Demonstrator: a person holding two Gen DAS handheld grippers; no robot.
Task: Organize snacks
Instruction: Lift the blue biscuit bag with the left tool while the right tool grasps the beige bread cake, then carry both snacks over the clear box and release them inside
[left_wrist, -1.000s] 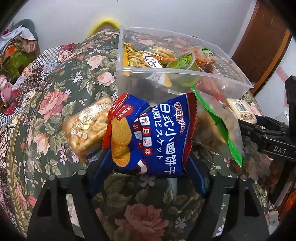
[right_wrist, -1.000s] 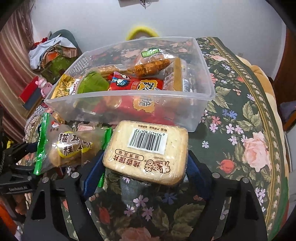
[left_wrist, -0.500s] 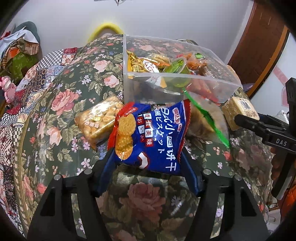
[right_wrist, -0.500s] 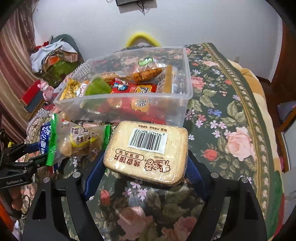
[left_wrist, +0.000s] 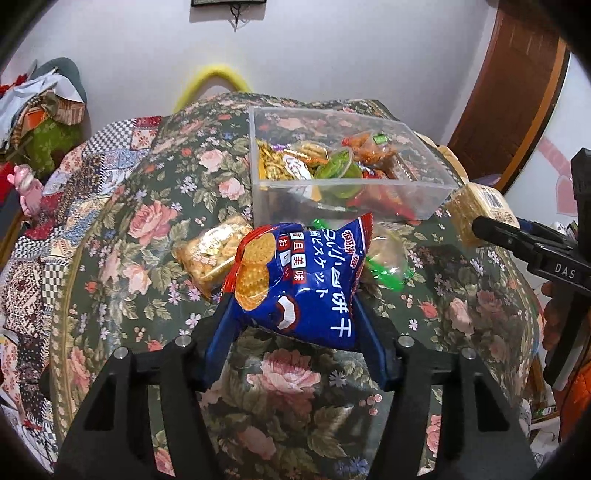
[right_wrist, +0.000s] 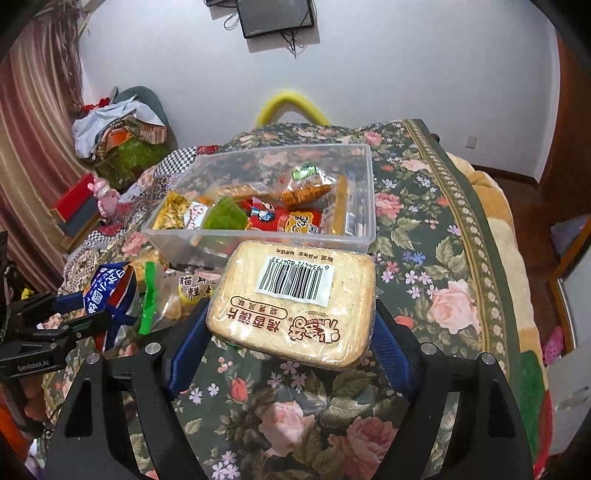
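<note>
Left wrist view: the blue biscuit bag (left_wrist: 299, 284) sits at frame centre, pinched by the left claw (left_wrist: 295, 306) above the floral tabletop (left_wrist: 147, 229). Behind it — the clear bin (left_wrist: 347, 199), partly filled with snacks. A golden cracker pack (left_wrist: 212, 254) lies left of the bag. Right wrist view: the right claw (right_wrist: 291, 317) grips the toast pack (right_wrist: 295, 302) — barcode up, just before the bin.

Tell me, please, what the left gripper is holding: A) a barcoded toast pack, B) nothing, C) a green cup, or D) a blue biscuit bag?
D: the left gripper is shut on the blue biscuit bag, lifted above the tablecloth; the right gripper holds the barcoded toast pack.
</note>
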